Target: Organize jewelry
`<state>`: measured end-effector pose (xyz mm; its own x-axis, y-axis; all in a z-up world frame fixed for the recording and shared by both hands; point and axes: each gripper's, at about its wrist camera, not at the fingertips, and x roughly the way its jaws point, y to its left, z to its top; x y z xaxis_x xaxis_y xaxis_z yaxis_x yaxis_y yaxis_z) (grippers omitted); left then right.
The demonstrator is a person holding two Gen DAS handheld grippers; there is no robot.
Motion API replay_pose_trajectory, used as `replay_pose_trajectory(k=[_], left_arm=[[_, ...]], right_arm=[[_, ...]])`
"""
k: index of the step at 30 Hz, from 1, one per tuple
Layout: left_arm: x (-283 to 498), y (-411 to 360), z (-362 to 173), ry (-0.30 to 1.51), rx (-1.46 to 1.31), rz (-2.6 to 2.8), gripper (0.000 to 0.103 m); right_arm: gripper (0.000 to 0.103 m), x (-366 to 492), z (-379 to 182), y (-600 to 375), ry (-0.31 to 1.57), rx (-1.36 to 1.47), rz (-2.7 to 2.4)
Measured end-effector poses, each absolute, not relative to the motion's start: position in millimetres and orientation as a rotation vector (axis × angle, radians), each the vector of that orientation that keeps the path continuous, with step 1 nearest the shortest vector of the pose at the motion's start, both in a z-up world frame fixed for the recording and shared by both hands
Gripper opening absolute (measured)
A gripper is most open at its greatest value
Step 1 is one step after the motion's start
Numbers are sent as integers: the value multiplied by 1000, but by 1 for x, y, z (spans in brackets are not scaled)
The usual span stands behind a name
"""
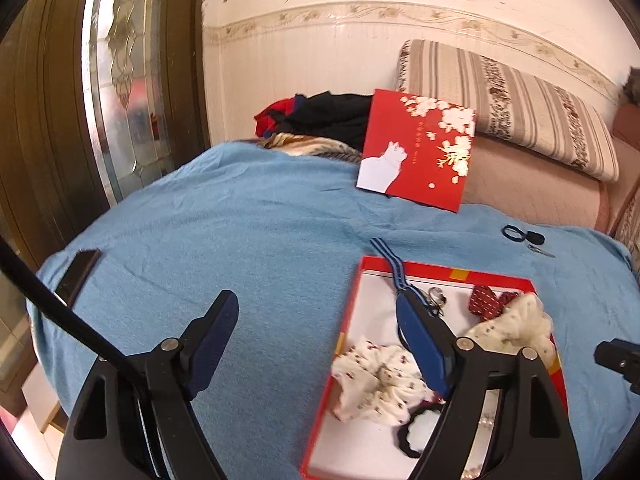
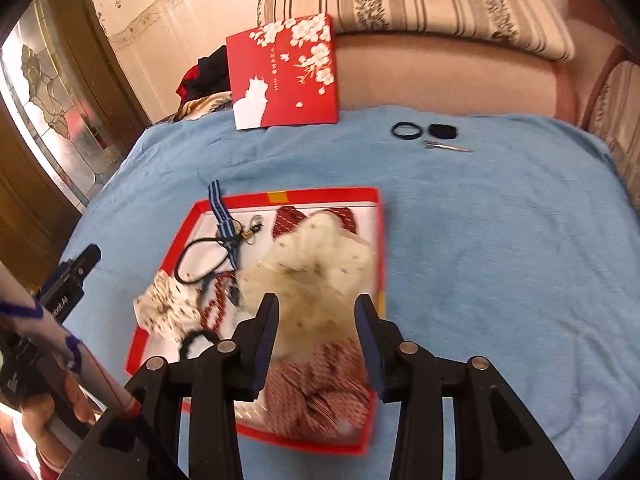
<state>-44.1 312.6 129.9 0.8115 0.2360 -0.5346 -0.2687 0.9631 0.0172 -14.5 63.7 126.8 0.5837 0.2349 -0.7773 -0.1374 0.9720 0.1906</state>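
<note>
A red tray (image 1: 440,270) (image 2: 320,194) lies on the blue blanket (image 1: 240,240). It holds a white floral scrunchie (image 1: 376,380) (image 2: 168,304), a blue striped ribbon (image 1: 390,264) (image 2: 220,208), a red bow (image 1: 482,298) (image 2: 288,218), a red patterned scrunchie (image 2: 320,388) and a black hair tie (image 1: 412,428). My left gripper (image 1: 316,340) stands wide open over the tray's left edge, holding nothing. A blurred cream scrunchie (image 2: 316,264) (image 1: 512,320) lies loose between the parted fingers of my right gripper (image 2: 316,336), over the tray's right side.
Beyond the tray, a black hair tie (image 2: 406,130), a black piece (image 2: 442,131) and a metal clip (image 2: 448,146) lie on the blanket. The red lid (image 1: 416,148) with a white cat leans at the back. A dark phone (image 1: 78,276) rests at the left edge.
</note>
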Motion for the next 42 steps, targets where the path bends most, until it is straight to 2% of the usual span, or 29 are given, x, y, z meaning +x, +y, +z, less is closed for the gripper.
replay_pose_trajectory(k=[8,16,26,34,42], left_arm=[[-68,276,141,576,-30,242,84],[-122,257,180,399,0,412,103],[-186,227,233,253,13,454,103],[-206,193,227,313,23,387,103],[-204,172,198,431,30,300,103]], right_arm=[[49,-52,140,31,879,87,181],[53,-80,147,5,846,122,171],[53,-115,152,-11,800,157,190],[58,-137,162,-18,739,145,178],[70,-145,163,-23,706,91,111]])
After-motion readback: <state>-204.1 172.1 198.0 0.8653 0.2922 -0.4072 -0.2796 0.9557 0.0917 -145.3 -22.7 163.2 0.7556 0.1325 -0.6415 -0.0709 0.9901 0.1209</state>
